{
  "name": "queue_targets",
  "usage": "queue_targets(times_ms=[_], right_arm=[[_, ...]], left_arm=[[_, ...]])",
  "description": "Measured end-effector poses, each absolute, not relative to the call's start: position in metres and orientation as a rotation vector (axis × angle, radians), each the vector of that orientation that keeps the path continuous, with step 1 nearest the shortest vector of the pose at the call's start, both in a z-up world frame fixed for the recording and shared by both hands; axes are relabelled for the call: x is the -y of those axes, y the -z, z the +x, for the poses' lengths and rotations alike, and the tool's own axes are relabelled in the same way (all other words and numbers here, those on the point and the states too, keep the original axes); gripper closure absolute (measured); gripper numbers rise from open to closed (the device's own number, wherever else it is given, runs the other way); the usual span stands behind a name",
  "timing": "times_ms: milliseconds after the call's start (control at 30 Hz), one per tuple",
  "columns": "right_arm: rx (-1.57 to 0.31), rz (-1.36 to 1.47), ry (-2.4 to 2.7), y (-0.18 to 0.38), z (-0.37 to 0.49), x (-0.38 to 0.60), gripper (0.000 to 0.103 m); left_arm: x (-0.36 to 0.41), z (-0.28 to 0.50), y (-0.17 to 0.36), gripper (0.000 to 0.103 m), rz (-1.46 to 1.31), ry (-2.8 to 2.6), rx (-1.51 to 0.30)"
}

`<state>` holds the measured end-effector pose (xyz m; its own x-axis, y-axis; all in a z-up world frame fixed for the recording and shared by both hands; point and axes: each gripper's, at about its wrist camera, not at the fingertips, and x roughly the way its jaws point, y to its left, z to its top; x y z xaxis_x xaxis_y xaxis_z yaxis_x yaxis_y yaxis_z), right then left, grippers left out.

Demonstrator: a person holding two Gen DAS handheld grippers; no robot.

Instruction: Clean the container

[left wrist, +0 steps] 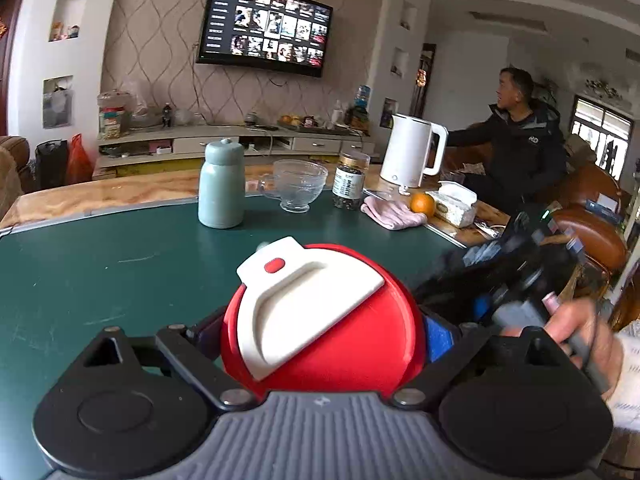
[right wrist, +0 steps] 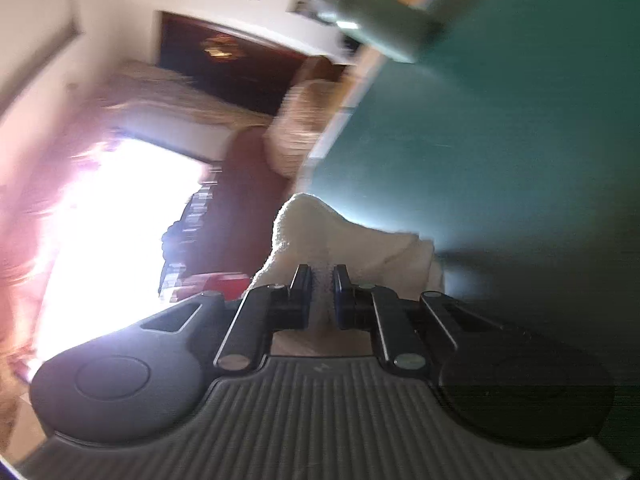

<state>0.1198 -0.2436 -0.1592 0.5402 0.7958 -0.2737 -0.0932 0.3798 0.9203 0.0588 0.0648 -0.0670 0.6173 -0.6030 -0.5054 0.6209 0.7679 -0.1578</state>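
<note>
Jaws of the left gripper (left wrist: pixel 322 320) clamp the red container (left wrist: pixel 360 344); right gripper (right wrist: pixel 323 284) pinches cloth (right wrist: pixel 320 232).

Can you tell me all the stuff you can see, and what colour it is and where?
container: 1, red with white lid handle, on green mat, between left fingers
cloth: 1, cream, pinched by right fingers
flask: 1, pale green, on mat
glass bowl: 1, clear, beside flask
jar: 1, gold lid, dark contents
pink cloth: 1, mat edge
orange: 1, by pink cloth
kettle: 1, white, table
left gripper: black, closed on container
right gripper: black, holding cloth
</note>
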Motion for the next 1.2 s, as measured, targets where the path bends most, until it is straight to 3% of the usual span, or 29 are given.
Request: queue_targets(times_ms=[733, 967, 1200], right_arm=[[-0.911, 1.022, -0.599, 0.191, 0.138, 0.256, 0.089], [-0.87, 1.05, -0.606, 0.187, 0.124, 0.264, 0.089], [-0.868, 1.064, -0.596, 0.198, 0.12, 0.262, 0.089]], left_arm=[[-0.035, 0.067, 0.058, 0.007, 0.181, 0.787, -0.593], [-0.019, 0.071, 0.049, 0.0, 0.155, 0.674, -0.66], [-0.01, 0.059, 0.042, 0.0, 0.089, 0.439, -0.73]])
